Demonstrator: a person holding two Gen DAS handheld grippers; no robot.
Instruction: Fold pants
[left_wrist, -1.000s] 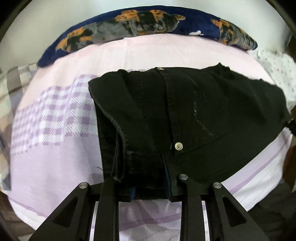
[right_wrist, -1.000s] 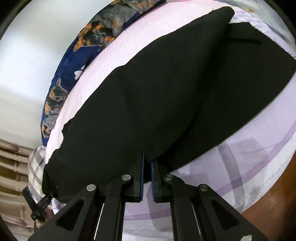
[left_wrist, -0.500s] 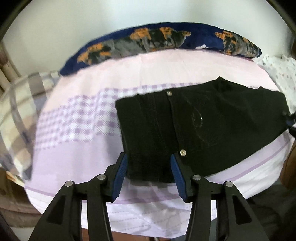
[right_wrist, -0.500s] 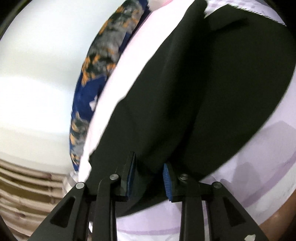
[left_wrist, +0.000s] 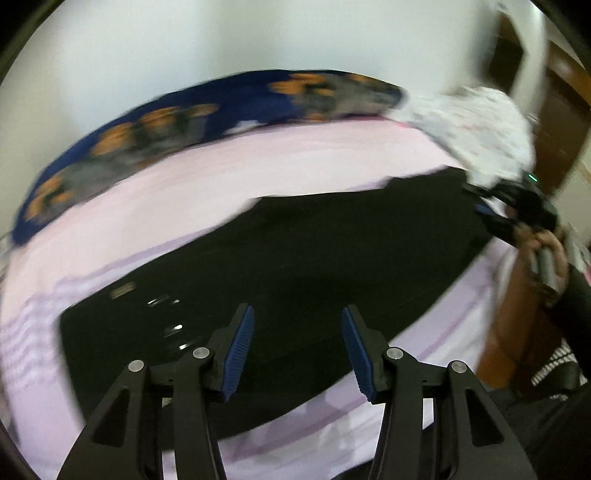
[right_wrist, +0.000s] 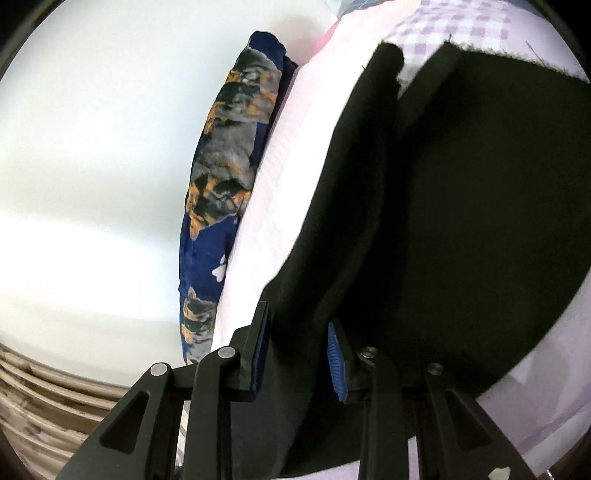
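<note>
Black pants (left_wrist: 303, 266) lie folded on the pink bed sheet (left_wrist: 295, 158), waistband rivets at the left. My left gripper (left_wrist: 297, 345) is open and empty, hovering over the near edge of the pants. My right gripper (right_wrist: 297, 349) is open with its blue pads on either side of a fold of the black pants (right_wrist: 461, 221), not clamping it. In the left wrist view the right gripper (left_wrist: 517, 210) shows at the pants' far right end, held by a hand.
A navy pillow with orange and grey print (left_wrist: 177, 122) lies along the far edge by the white wall. A white dotted cloth (left_wrist: 480, 129) sits at the bed's right end. A wooden door (left_wrist: 561, 110) stands at right.
Both grippers have opened and let go of the pants. The left gripper pulled back and swung right. The right gripper tilted; the fold now sits loose between its pads.
</note>
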